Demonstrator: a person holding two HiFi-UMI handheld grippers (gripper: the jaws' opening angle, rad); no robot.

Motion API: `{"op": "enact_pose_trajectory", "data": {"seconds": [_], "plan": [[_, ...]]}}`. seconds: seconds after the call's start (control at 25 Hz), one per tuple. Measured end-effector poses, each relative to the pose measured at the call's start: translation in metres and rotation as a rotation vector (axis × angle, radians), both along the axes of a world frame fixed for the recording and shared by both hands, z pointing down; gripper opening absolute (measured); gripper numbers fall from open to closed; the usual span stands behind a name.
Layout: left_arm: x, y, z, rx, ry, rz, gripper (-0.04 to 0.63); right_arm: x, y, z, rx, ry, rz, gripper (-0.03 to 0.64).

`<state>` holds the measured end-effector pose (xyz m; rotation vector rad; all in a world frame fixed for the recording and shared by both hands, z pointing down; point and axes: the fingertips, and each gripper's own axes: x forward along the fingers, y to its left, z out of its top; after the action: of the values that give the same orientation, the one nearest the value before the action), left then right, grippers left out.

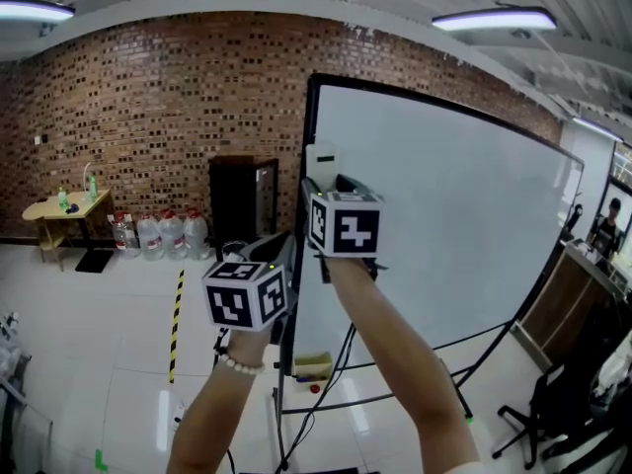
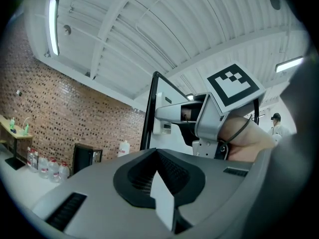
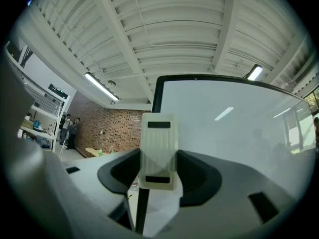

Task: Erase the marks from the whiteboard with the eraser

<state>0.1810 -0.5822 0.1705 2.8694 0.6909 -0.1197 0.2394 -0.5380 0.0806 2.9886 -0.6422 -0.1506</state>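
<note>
Gripping the eraser [image 3: 158, 151] upright between its clenched fingers, the right gripper [image 1: 326, 188] holds it up near the top left corner of the whiteboard [image 1: 444, 215] (whether it touches the board is unclear). The left gripper [image 2: 162, 203] hangs lower, just left of the board's black frame, its fingers pressed together on nothing.

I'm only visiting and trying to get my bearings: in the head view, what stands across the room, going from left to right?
In order: small wooden table → water jugs → dark cabinet → whiteboard → person at the right edge.
</note>
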Motion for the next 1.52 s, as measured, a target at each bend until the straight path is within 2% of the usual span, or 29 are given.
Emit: {"op": "enact_pose_trajectory", "data": {"seconds": [0.6, 0.84, 1.24, 1.52], "plan": [[0.003, -0.012, 0.023, -0.025, -0.041, -0.007, -0.012, 0.007, 0.003, 0.075, 0.038, -0.051, -0.014, 0.252], [0.004, -0.004, 0.021, -0.016, -0.036, -0.006, -0.012, 0.010, 0.010, 0.074, 0.031, -0.061, -0.025, 0.252], [0.005, 0.027, 0.019, 0.000, -0.033, -0.009, -0.012, 0.019, 0.049, 0.076, 0.042, -0.074, -0.011, 0.252], [0.007, 0.075, 0.018, 0.001, -0.026, -0.013, -0.012, 0.028, 0.106, 0.082, 0.052, -0.082, -0.009, 0.252]]}}
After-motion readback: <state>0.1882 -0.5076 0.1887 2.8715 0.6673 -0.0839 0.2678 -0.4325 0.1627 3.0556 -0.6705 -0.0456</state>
